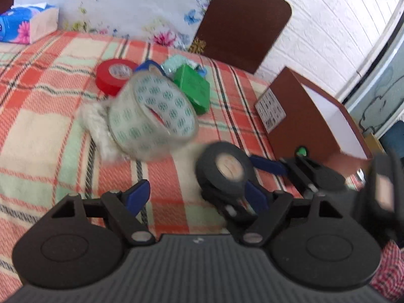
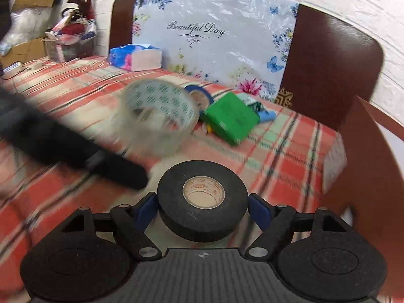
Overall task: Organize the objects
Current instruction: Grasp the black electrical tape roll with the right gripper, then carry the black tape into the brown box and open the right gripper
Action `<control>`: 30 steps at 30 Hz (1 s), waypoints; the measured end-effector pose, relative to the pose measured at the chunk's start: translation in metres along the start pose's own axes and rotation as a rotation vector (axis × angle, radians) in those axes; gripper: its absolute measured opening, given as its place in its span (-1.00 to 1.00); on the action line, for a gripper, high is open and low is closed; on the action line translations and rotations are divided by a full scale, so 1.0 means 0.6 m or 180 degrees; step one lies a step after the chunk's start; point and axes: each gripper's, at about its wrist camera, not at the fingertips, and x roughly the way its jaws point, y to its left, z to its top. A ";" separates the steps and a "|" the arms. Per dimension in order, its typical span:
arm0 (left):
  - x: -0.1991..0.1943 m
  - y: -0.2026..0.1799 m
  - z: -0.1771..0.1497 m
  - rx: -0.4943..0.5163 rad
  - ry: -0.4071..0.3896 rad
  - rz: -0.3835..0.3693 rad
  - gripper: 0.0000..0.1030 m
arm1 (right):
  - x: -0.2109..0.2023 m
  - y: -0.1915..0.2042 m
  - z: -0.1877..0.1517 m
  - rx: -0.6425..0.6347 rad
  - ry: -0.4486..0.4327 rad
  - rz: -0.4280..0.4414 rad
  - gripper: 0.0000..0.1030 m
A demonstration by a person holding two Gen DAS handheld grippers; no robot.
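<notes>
A black tape roll sits between the blue pads of my right gripper, which touch its two sides. In the left wrist view the same black roll lies just right of centre, low over the plaid tablecloth. My left gripper stands open with nothing between its fingers. Ahead of it a clear tape roll printed with green marks is blurred and tilted on a white fluffy patch. The right wrist view shows that clear roll beside a blurred black finger of the left gripper.
Behind the clear roll lie a red tape roll, a blue tape roll and a green box. An open brown box stands at the right. A tissue pack and brown chair backs line the far edge.
</notes>
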 end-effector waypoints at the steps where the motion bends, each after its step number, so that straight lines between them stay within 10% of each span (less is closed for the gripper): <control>1: 0.004 -0.004 -0.004 0.0002 0.0050 -0.0036 0.60 | -0.021 0.007 -0.017 -0.0005 -0.0013 -0.0014 0.50; 8: 0.038 -0.091 -0.046 0.0441 0.0396 -0.0284 0.35 | -0.121 0.044 -0.088 -0.0005 -0.0029 -0.0219 0.51; 17: 0.040 -0.145 -0.066 0.0787 0.0491 0.0073 -0.43 | -0.137 0.019 -0.097 0.0267 -0.0067 -0.0065 0.45; 24: -0.020 -0.278 0.013 0.1348 -0.0133 -0.0102 -0.42 | -0.222 -0.036 -0.063 0.0165 -0.0903 -0.0726 0.46; 30: 0.040 -0.421 0.086 0.1880 -0.0431 -0.0234 -0.41 | -0.226 -0.163 -0.036 0.0200 -0.1032 -0.1333 0.46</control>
